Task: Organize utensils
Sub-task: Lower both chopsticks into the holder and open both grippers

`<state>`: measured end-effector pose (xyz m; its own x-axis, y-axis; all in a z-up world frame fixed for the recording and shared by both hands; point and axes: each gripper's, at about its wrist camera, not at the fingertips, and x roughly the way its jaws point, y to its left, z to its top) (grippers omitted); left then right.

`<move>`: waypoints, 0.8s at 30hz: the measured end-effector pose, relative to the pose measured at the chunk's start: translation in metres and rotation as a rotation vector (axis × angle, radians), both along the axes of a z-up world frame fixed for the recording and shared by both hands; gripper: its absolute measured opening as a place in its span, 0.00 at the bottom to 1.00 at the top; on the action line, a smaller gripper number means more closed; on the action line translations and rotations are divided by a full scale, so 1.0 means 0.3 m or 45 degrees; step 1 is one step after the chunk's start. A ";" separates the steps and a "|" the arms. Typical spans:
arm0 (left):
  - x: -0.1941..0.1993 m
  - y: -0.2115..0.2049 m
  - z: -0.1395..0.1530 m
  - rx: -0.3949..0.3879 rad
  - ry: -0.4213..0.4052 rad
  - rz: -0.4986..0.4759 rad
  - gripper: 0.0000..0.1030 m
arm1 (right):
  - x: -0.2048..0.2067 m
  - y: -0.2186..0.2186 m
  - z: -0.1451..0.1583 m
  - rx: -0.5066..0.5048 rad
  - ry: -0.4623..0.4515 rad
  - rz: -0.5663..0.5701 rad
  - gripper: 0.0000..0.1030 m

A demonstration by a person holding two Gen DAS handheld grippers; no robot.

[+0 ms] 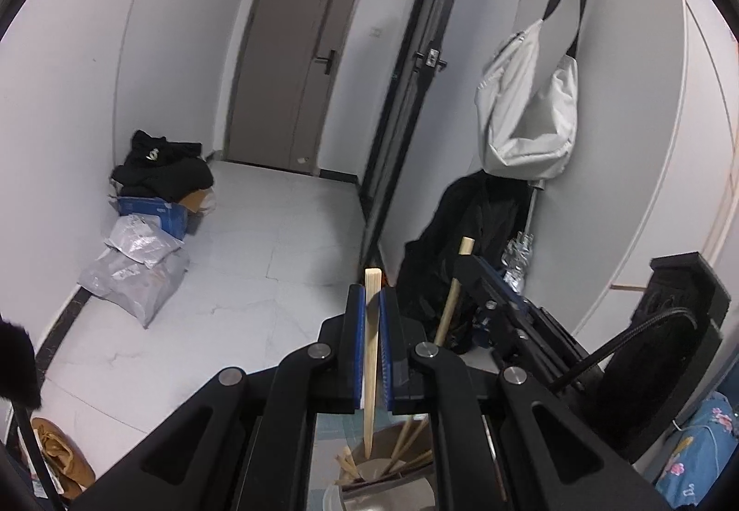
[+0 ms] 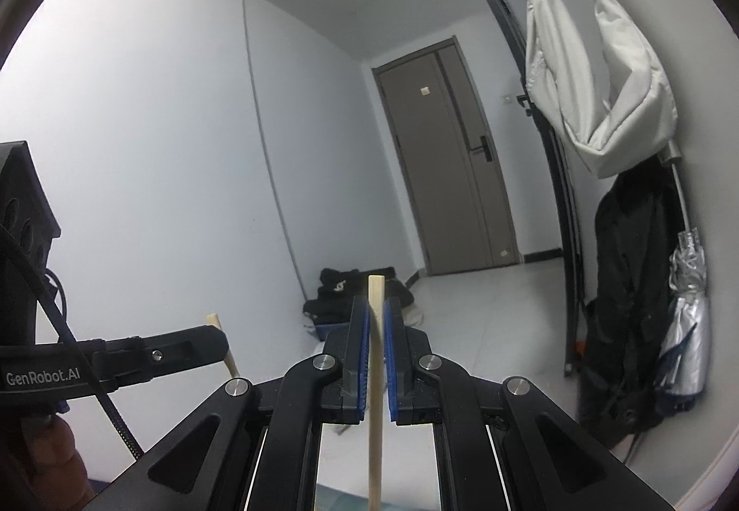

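Note:
In the left wrist view my left gripper (image 1: 372,294) is shut on a pale wooden chopstick (image 1: 371,372). It stands upright between the blue pads, its pointed end down over a round holder (image 1: 369,467) that holds several more wooden sticks. To the right, my right gripper (image 1: 465,265) grips a second chopstick (image 1: 447,317). In the right wrist view the right gripper (image 2: 375,307) is shut on that upright chopstick (image 2: 376,395). The left gripper (image 2: 217,340) reaches in from the left with its stick (image 2: 230,361).
A teal surface (image 1: 329,428) lies under the holder. A grey bag (image 1: 531,113), a black coat (image 1: 466,243) and a folded umbrella (image 2: 683,317) hang on the right wall. Boxes, clothes and parcels (image 1: 143,243) sit on the floor by the left wall, with a closed door (image 1: 295,63) beyond.

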<state>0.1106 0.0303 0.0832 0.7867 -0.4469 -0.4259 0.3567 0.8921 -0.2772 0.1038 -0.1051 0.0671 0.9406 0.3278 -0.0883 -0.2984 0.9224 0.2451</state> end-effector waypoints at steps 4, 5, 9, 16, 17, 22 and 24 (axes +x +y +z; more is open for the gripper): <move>-0.008 -0.008 -0.014 0.024 -0.001 -0.017 0.03 | -0.015 0.020 -0.031 -0.028 -0.012 0.023 0.05; -0.011 -0.008 -0.018 0.023 0.002 -0.028 0.03 | -0.022 0.024 -0.042 -0.035 -0.010 0.030 0.05; -0.027 -0.021 -0.032 0.052 0.000 -0.048 0.03 | -0.044 0.027 -0.062 -0.048 0.007 0.042 0.05; -0.035 -0.030 -0.074 0.080 0.071 -0.076 0.03 | -0.099 0.024 -0.100 -0.133 0.048 0.104 0.06; -0.035 -0.035 -0.084 0.092 0.088 -0.089 0.03 | -0.112 0.025 -0.107 -0.152 0.056 0.117 0.06; -0.052 -0.056 -0.104 0.137 0.152 -0.146 0.03 | -0.160 0.017 -0.142 -0.172 0.128 0.178 0.08; -0.074 -0.057 -0.095 0.168 0.132 -0.108 0.03 | -0.169 0.022 -0.155 -0.186 0.174 0.205 0.08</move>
<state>0.0884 0.0132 0.0548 0.6975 -0.4442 -0.5624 0.4075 0.8913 -0.1986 0.0531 -0.0986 0.0205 0.8534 0.4467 -0.2686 -0.4176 0.8943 0.1606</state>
